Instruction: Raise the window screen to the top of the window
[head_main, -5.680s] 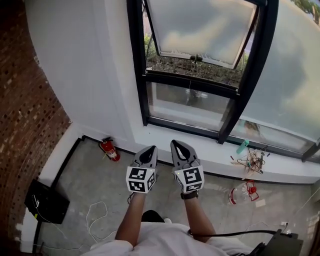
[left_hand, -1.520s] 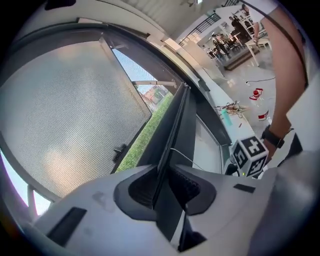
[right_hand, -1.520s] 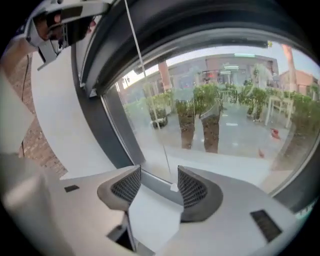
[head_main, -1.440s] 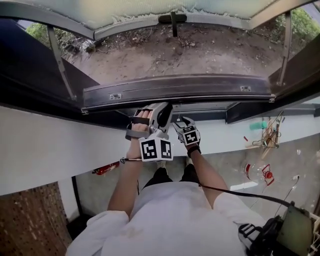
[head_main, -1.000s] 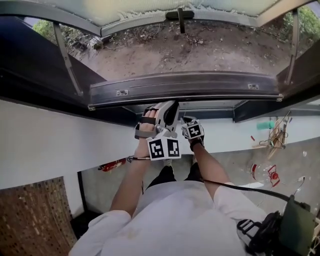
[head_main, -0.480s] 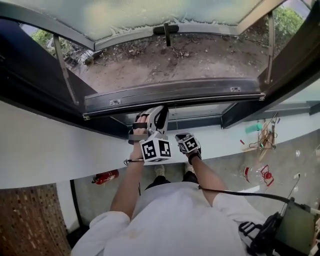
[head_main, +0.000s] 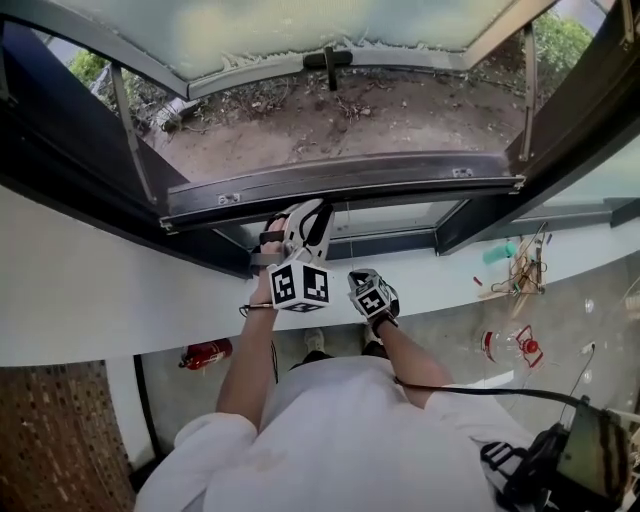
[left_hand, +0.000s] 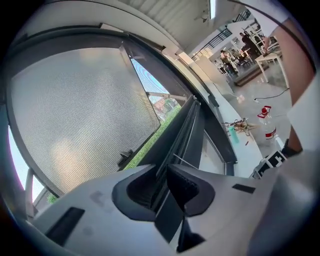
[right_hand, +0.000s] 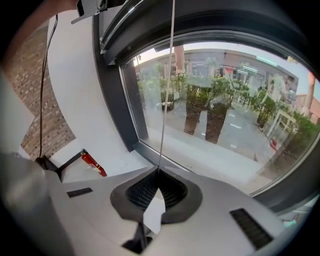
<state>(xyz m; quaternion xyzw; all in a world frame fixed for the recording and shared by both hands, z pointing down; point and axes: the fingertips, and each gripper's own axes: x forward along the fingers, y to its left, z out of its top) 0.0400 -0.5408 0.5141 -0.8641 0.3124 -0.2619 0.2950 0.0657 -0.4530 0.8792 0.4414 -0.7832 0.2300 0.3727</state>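
In the head view the person leans over the white sill of an open window. The dark screen bar lies along the bottom edge of the opening. Above it the ground outside shows plainly, under the tilted-out pane with its handle. The left gripper is raised to this bar near its middle. The right gripper hangs lower, just beside the left one, in front of the sill. On the floor below are a fire extinguisher and a spray bottle. In the left gripper view the jaws stand nearly together on a thin dark edge that runs on into the screen bar, and the pads seem to press on it from both sides. The pane, with a fine grid pattern, fills the left part of this view. In the right gripper view the jaws are clenched on a thin cord, which goes straight up from them toward the frame above, in front of the lower glass.
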